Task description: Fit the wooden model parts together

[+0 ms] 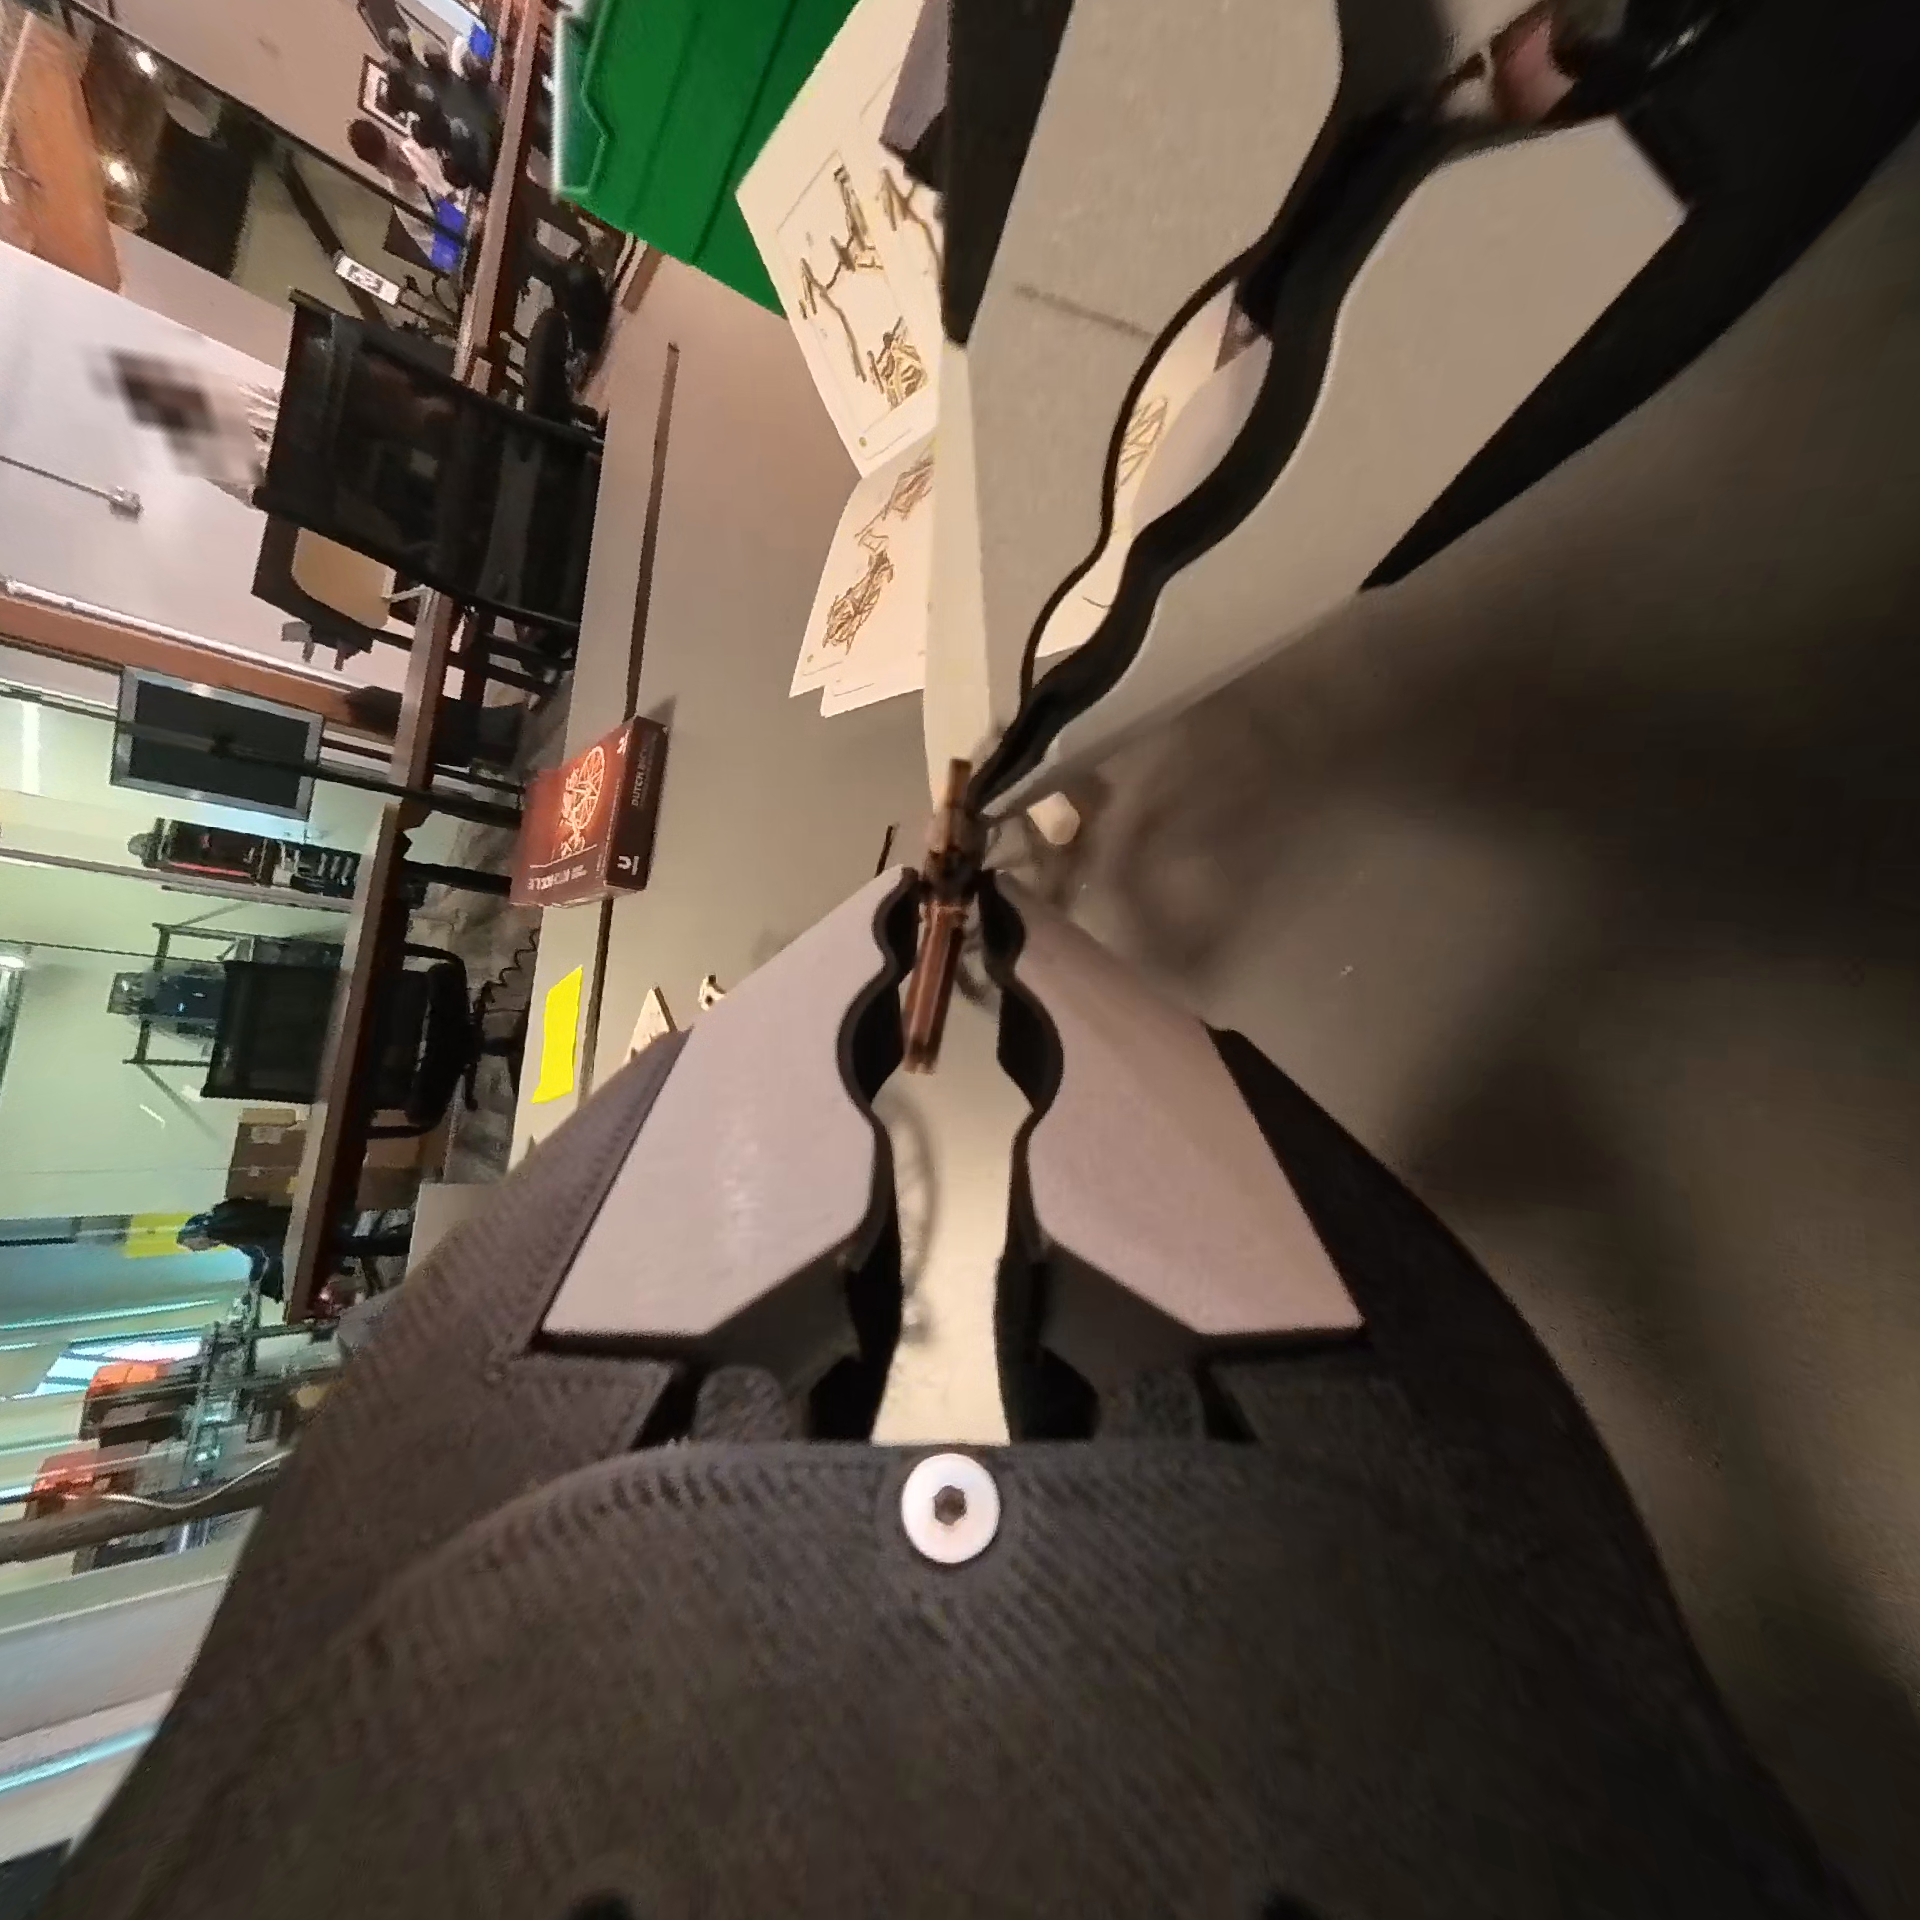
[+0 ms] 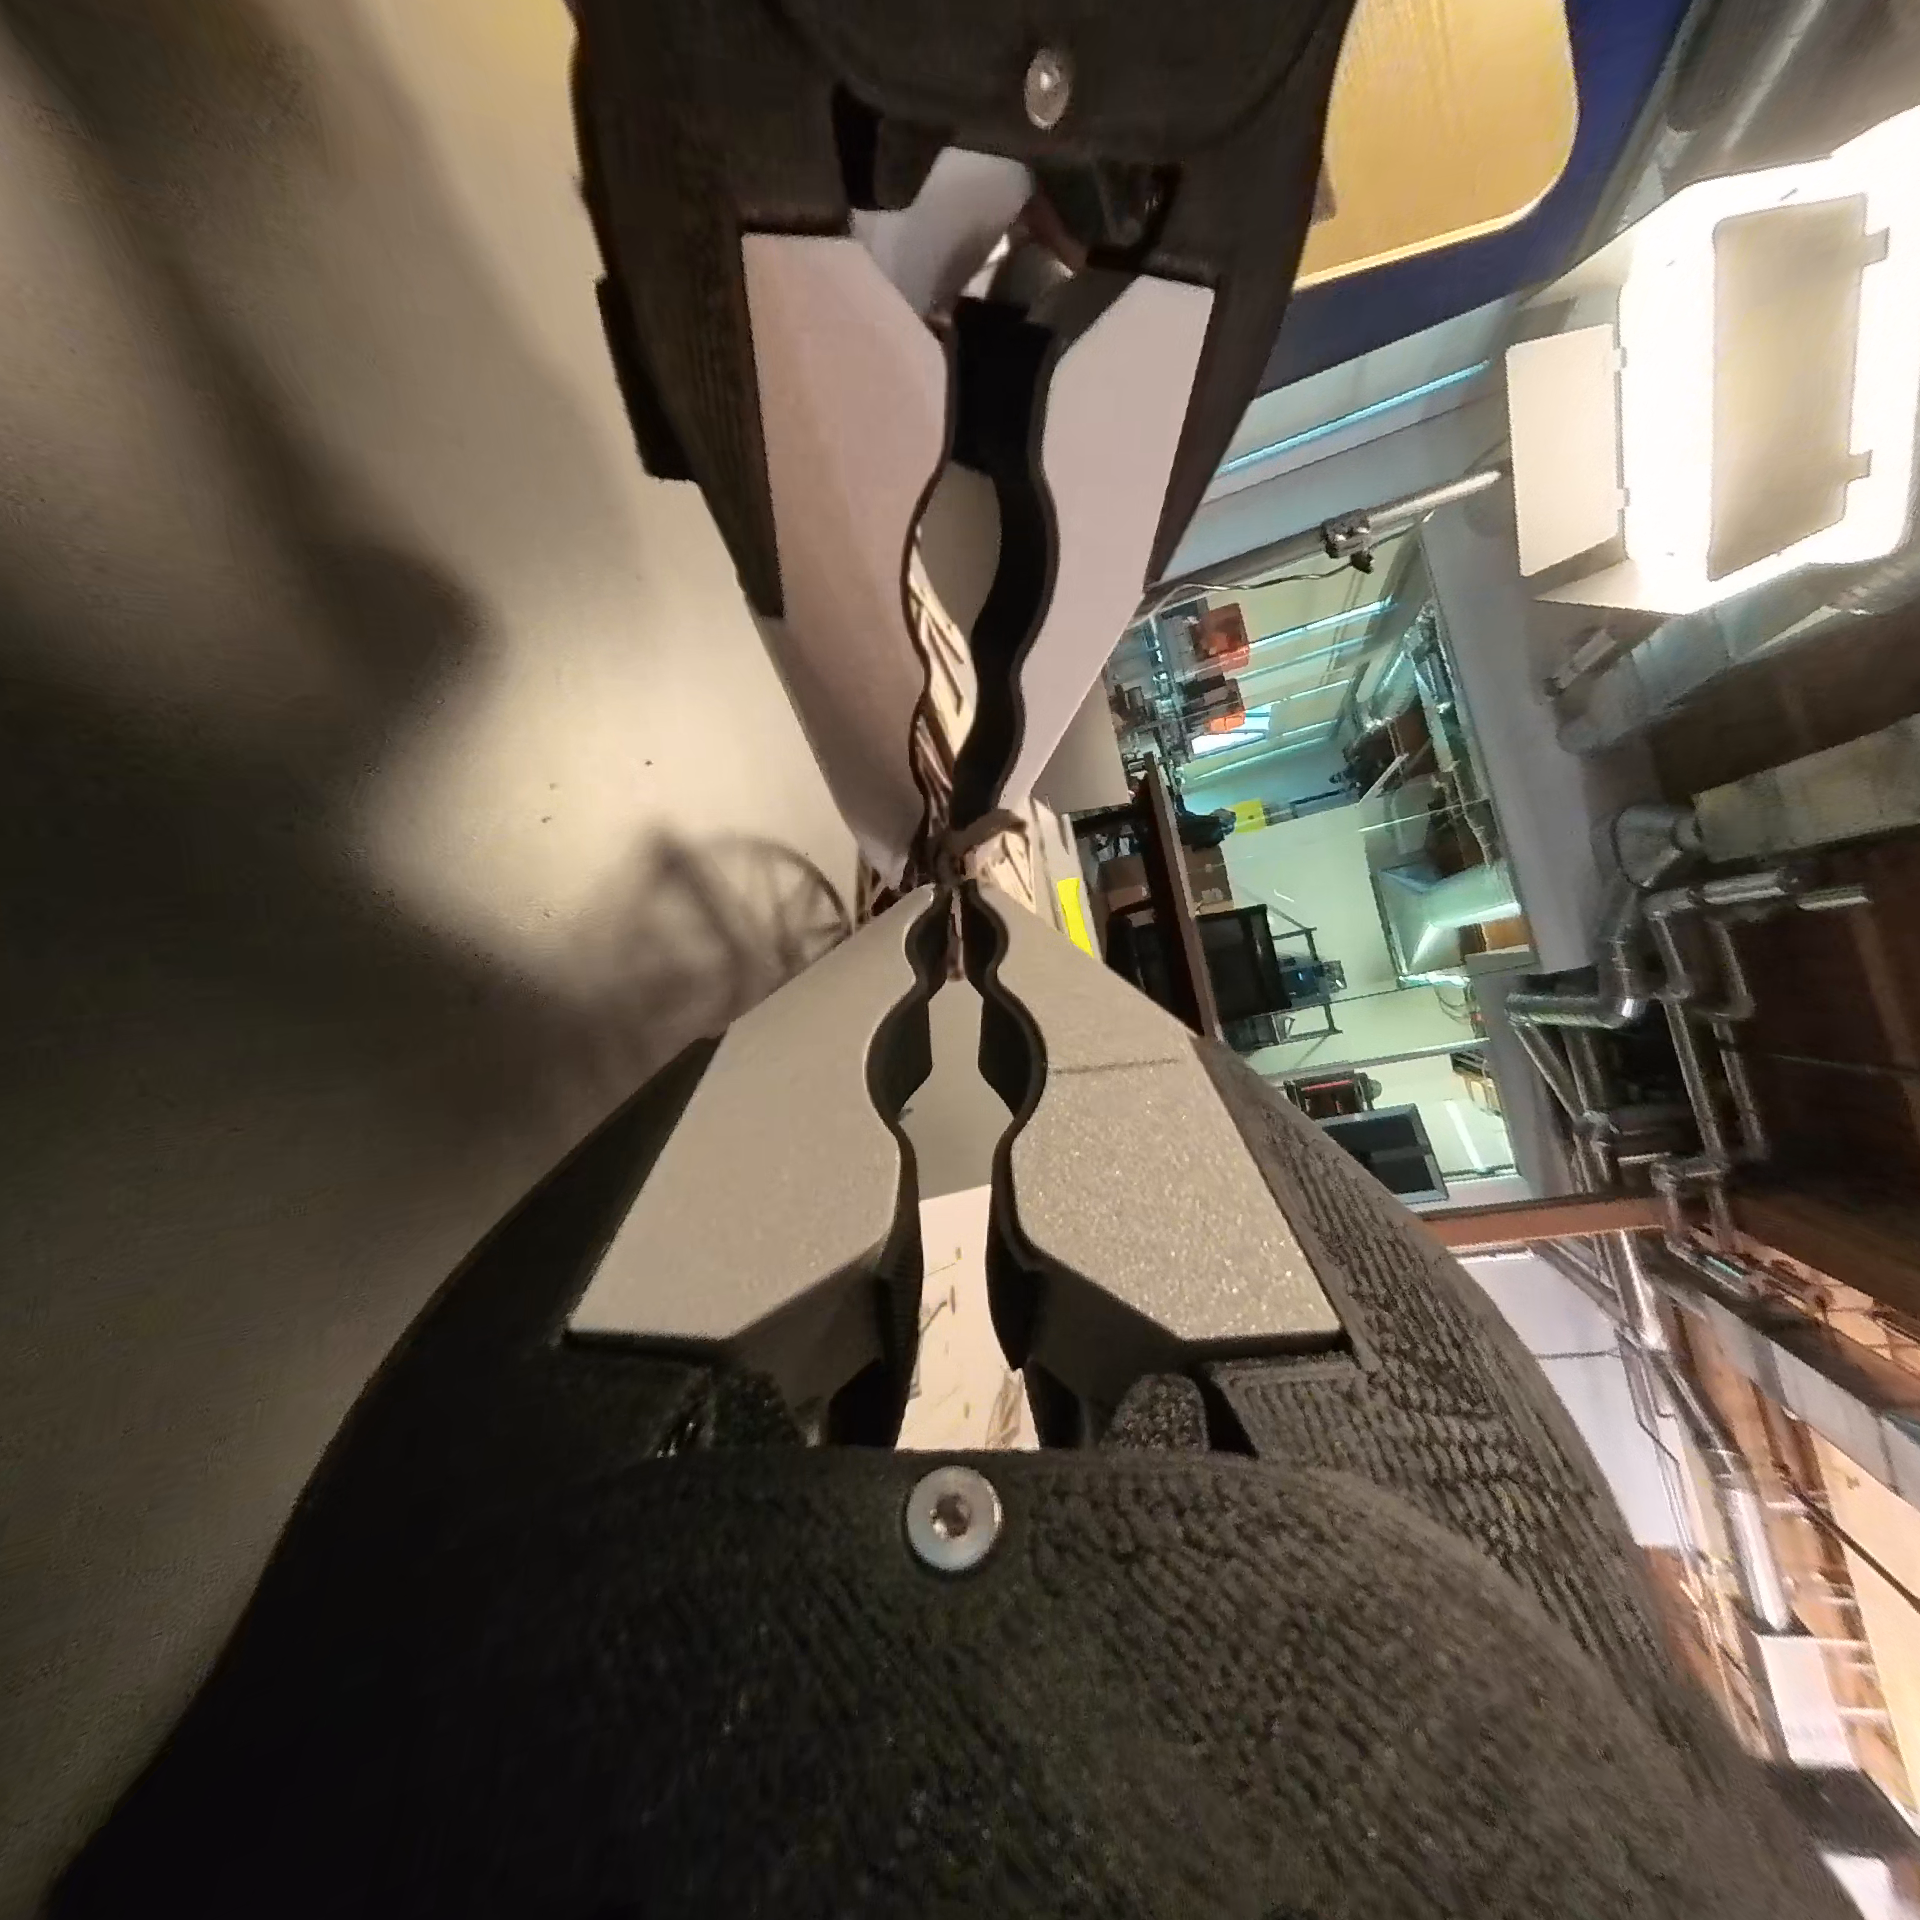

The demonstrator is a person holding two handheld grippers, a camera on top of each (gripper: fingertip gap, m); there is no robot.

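Note:
My left gripper [image 1: 948, 899] is shut on a thin brown wooden part [image 1: 928, 987], seen edge-on between its grey fingers. My right gripper [image 1: 992, 795] comes in from the upper right, tip to tip with the left, and is shut on a small wooden part [image 1: 956, 805] that touches the first one. In the right wrist view my right gripper [image 2: 951, 920] is closed at the tips, and the left gripper [image 2: 961, 821] faces it from above. The joined wooden bits [image 2: 971, 840] sit between the two pairs of tips, mostly hidden. Both are held above the grey table [image 1: 1558, 935].
A wooden spoked wheel [image 2: 774, 909] lies on the table in shadow to the left of the tips. Instruction sheets [image 1: 862, 312], a green bin [image 1: 686, 114], a brown box [image 1: 597, 821] and a yellow note [image 1: 558, 1029] lie on the table farther off. Black chairs [image 1: 416, 468] stand beyond. Only a small space, under 4 cm, lies between the two pairs of fingers.

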